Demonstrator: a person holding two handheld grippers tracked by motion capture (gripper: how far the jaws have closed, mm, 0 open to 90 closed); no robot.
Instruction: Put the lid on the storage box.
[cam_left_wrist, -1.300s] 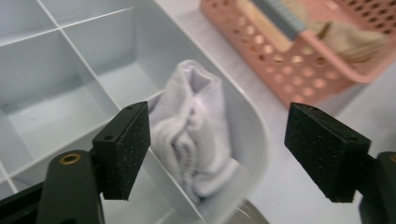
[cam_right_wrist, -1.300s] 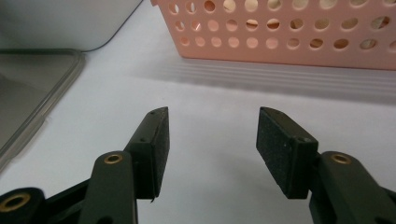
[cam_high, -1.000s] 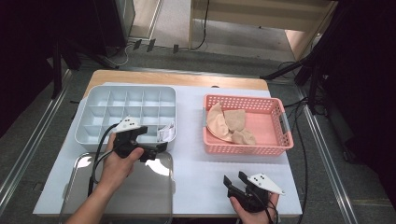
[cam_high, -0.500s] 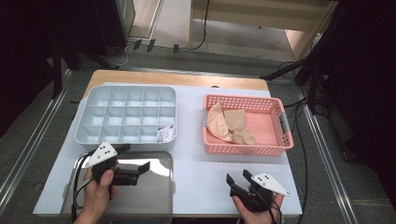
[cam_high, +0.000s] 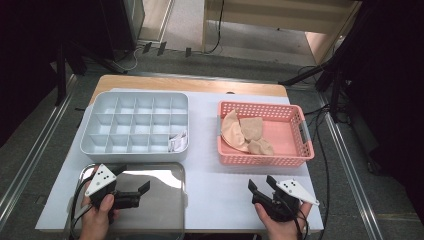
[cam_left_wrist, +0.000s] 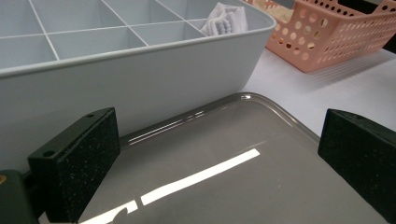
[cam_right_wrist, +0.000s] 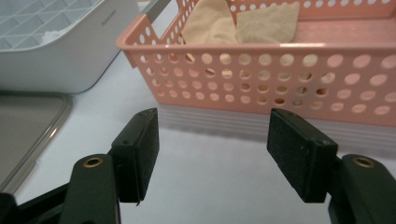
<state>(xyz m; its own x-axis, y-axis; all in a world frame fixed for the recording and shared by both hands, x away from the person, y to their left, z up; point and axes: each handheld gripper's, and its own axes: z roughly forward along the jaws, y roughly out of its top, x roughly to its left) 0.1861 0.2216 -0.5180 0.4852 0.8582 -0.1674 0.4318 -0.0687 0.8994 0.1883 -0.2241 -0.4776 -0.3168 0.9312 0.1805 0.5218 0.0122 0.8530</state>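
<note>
Left gripper (cam_high: 134, 192) hovers, fingers open and empty, over the tray (cam_high: 165, 210) at lower left. Right gripper (cam_high: 264, 189), fingers open and empty, faces the basket (cam_high: 295, 157); the organizer (cam_high: 135, 150) sits upper left.

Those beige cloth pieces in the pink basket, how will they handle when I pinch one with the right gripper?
The beige cloth pieces lie folded and slumped over each other, so they are probably floppy and will drape. They look thin, likely light. Because they overlap in the pink basket, one pinch may lift two. The right gripper is open and empty in front of the basket.
</note>
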